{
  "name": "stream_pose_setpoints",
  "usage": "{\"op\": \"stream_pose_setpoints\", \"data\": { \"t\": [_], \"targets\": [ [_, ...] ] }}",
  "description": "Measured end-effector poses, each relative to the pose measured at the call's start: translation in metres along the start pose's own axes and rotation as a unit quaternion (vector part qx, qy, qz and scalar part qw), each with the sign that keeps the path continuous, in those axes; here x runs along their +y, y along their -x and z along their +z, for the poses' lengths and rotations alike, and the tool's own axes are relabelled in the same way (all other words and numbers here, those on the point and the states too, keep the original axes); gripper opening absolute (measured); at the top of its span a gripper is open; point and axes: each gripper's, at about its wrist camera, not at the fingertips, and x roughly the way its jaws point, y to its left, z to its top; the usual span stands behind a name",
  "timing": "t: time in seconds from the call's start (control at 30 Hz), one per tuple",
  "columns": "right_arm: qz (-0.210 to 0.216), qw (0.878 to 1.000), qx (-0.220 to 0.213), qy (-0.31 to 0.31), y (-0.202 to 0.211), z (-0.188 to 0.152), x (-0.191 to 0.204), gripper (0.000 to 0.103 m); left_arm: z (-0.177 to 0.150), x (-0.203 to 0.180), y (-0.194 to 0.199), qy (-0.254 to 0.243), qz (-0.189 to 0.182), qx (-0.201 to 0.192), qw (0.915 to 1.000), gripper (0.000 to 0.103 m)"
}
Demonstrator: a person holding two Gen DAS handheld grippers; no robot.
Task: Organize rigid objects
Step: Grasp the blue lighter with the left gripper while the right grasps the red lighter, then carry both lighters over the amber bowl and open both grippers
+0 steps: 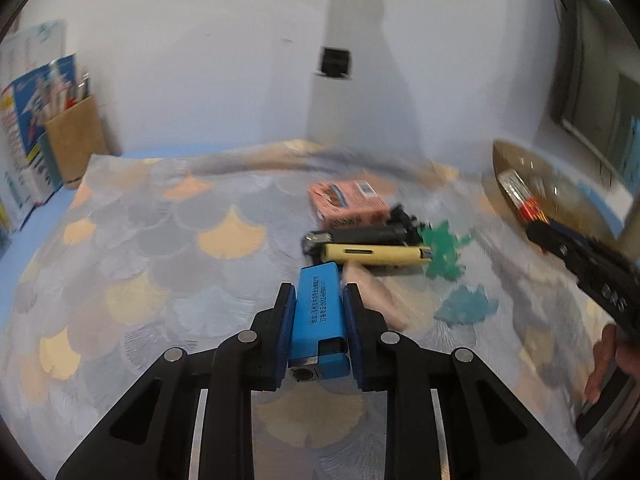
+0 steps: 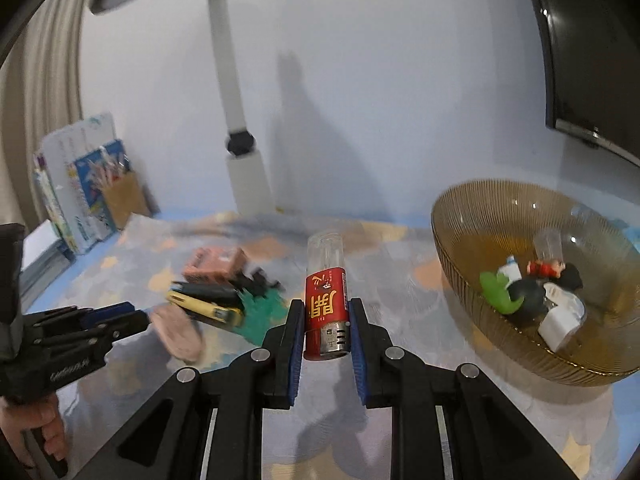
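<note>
In the left wrist view my left gripper is shut on a blue lighter, held above the patterned mat. My right gripper is shut on a red lighter with a clear end, lifted off the mat. The right gripper shows at the right edge of the left view, its red lighter in front of the amber bowl. A pile lies on the mat: a pink box, a black tool, a yellow cutter, green pieces and a pink object.
The amber ribbed bowl at the right holds several small items, among them a green piece and a white one. Books and a cardboard pen holder stand at the back left. A white lamp post rises by the wall.
</note>
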Motion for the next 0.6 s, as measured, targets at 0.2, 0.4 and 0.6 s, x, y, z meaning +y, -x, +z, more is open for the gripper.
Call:
{"op": "stream_pose_setpoints", "data": {
  "t": [0.2,0.4,0.6],
  "targets": [
    [0.044,0.998,-0.046,-0.018,0.02,-0.003,-0.011,0.021,0.0,0.012,0.012,0.032,0.002,-0.036,0.9988,0.021],
    [0.084,0.995,-0.057,-0.023,0.024,-0.005,-0.012,0.021,-0.001,0.01,0.015,0.024,0.006,-0.044,0.9987,0.021],
    [0.086,0.994,-0.062,-0.019,0.027,-0.007,-0.009,0.021,-0.005,0.009,0.024,0.022,0.012,-0.07,0.9972,0.021]
  ]
}}
